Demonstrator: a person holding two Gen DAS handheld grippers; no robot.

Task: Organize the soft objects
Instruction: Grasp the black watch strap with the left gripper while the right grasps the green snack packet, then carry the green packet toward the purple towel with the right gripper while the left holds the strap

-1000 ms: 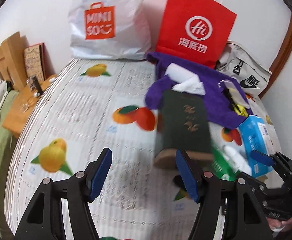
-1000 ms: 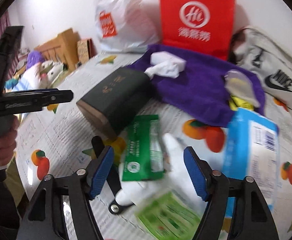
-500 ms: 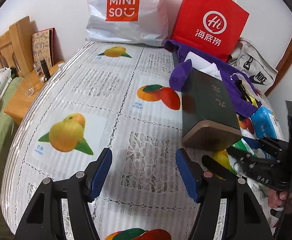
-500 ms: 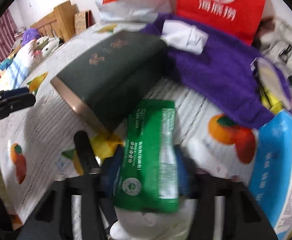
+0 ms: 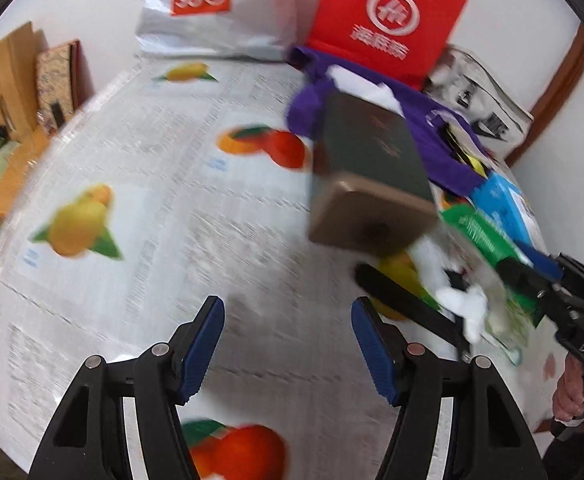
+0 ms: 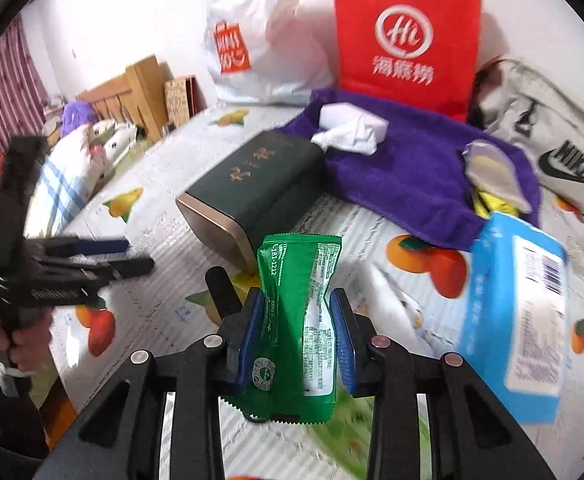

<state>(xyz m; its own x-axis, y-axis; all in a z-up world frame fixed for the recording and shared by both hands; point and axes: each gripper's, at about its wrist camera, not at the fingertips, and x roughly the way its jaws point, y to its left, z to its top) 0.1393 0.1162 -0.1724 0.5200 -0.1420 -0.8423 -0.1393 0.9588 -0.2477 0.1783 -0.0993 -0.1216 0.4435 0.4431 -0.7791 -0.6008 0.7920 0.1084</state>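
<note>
The right gripper (image 6: 296,332) has a green snack packet (image 6: 298,320) pinched between its blue pads, and the jaws are closing on it, squeezing the packet into a waist in the middle. The packet stands upright in the grip, lifted off the fruit-print tablecloth (image 6: 163,208).

The left gripper (image 5: 287,344) has its jaws fairly wide with nothing between them, just bare tablecloth below. That view is pretty motion-blurred.

Just behind the packet lies a dark green tin (image 6: 251,192) on its side, gold end facing the camera. Behind that is a purple towel (image 6: 404,172) with a white tissue pack (image 6: 352,128) on it, plus a silver pouch (image 6: 492,172) near the towel's right edge. A blue tissue pack (image 6: 516,320) sits to the right of the gripper, near the table's edge.

At the back, against the wall, stand a white Miniso bag (image 6: 259,48) and a red paper bag (image 6: 404,36), with a grey Nike bag (image 6: 552,152) to the right of them.
</note>
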